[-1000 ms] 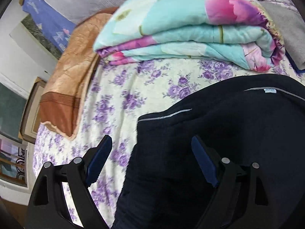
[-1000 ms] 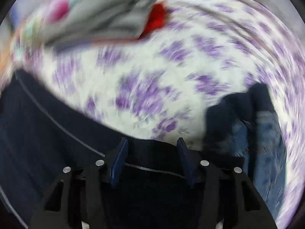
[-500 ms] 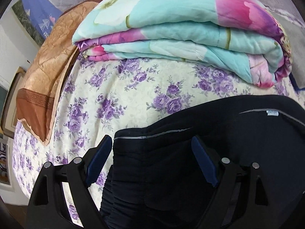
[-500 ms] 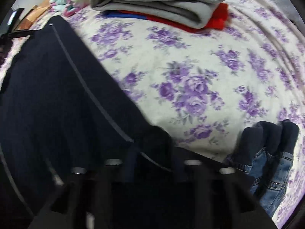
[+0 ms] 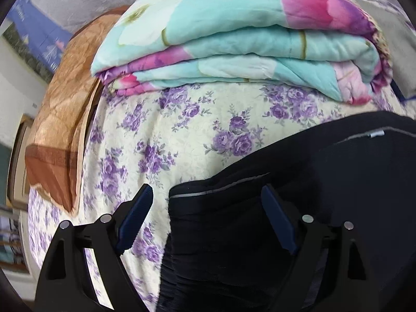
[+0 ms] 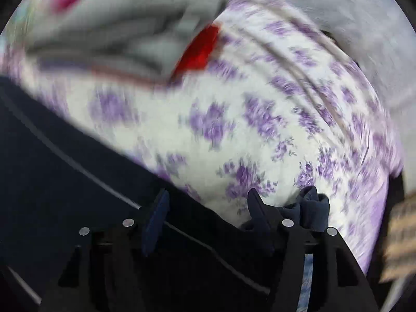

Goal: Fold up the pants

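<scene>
Dark navy pants [image 5: 299, 208] with a thin grey side stripe lie on the purple-flowered bedsheet [image 5: 169, 140]. My left gripper [image 5: 208, 208] is open, its jaws straddling the pants' left edge, holding nothing. In the blurred right wrist view the pants [image 6: 65, 182] fill the lower left. My right gripper [image 6: 208, 213] is open over the pants' far edge, holding nothing.
A folded turquoise and pink quilt [image 5: 247, 39] lies at the back, an orange-brown blanket [image 5: 62, 130] at the bed's left edge. Folded grey and red clothes [image 6: 130, 33] lie behind the right gripper. Folded jeans [image 6: 309, 210] sit by its right finger.
The left gripper drew back and left a little, staying open. The right view swung quickly and is blurred now; its jaws stay open over the pants' edge.
</scene>
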